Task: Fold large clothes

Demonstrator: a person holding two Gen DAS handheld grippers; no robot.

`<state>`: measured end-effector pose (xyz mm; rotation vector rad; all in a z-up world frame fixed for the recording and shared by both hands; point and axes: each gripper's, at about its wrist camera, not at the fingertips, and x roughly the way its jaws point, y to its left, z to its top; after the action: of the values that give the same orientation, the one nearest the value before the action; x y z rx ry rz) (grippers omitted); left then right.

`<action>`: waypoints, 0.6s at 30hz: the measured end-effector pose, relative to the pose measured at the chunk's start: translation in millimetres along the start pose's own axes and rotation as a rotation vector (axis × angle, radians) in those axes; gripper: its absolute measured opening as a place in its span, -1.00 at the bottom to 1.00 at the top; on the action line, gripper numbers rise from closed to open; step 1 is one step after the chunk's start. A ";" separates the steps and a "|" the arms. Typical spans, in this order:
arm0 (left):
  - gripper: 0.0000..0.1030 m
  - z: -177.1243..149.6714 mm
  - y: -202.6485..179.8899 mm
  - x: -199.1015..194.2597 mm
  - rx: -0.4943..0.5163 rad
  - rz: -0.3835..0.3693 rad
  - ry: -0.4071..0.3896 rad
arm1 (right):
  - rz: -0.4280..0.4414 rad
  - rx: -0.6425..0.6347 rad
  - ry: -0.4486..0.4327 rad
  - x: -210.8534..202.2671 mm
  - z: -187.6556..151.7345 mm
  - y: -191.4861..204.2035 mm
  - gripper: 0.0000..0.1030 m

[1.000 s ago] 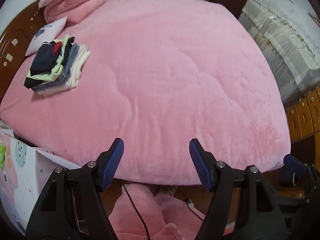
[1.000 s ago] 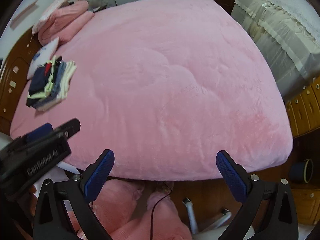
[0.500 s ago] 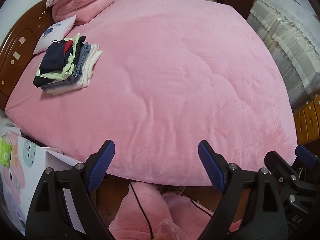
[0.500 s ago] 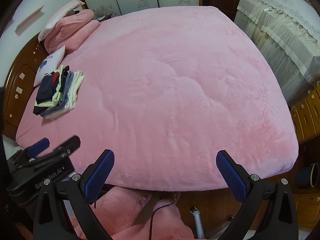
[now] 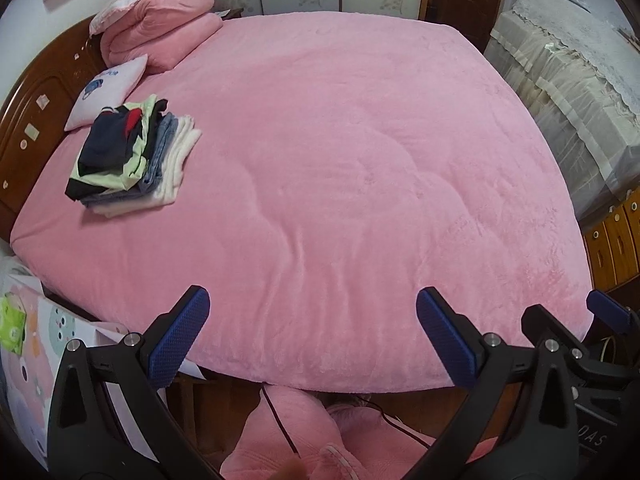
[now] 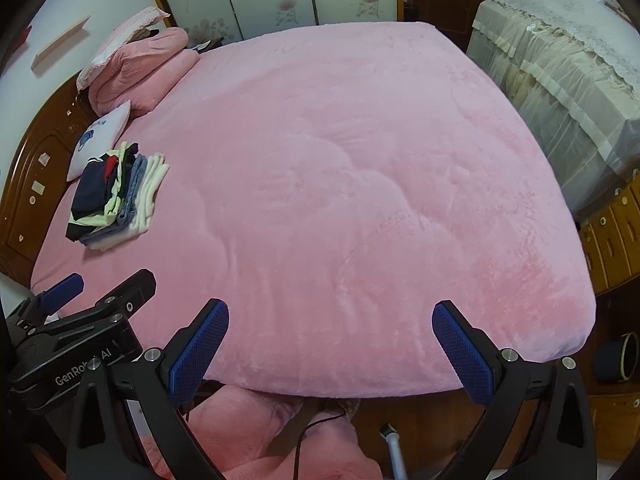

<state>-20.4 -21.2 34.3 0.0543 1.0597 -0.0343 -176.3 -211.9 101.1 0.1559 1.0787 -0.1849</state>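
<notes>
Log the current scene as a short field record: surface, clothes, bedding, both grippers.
surface: bed covered by a pink plush blanket, spread flat
clothes: one stack of folded clothes near the wooden headboard, dark navy piece on top
bedding: small white cushion beside the stack; folded pink quilt beyond it
left gripper: jaws opening, nothing between the fingers
right gripper: open, nothing between the fingers
below the bed edge: pink fabric, a dark cable across it
</notes>
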 end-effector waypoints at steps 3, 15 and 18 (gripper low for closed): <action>0.99 3.8 -4.7 -0.2 0.016 0.011 -0.010 | -0.004 0.011 -0.004 0.4 -0.1 2.3 0.99; 0.99 8.7 -4.2 -4.1 0.004 0.020 -0.033 | 0.012 -0.017 -0.037 -6.1 -5.1 11.9 0.99; 0.99 9.4 -3.1 -3.8 -0.004 0.018 -0.030 | 0.011 -0.036 -0.043 -7.4 -5.3 15.4 0.99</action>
<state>-14.2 -24.9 42.1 0.0591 1.0295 -0.0169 -180.8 -195.2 105.8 0.1248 1.0380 -0.1584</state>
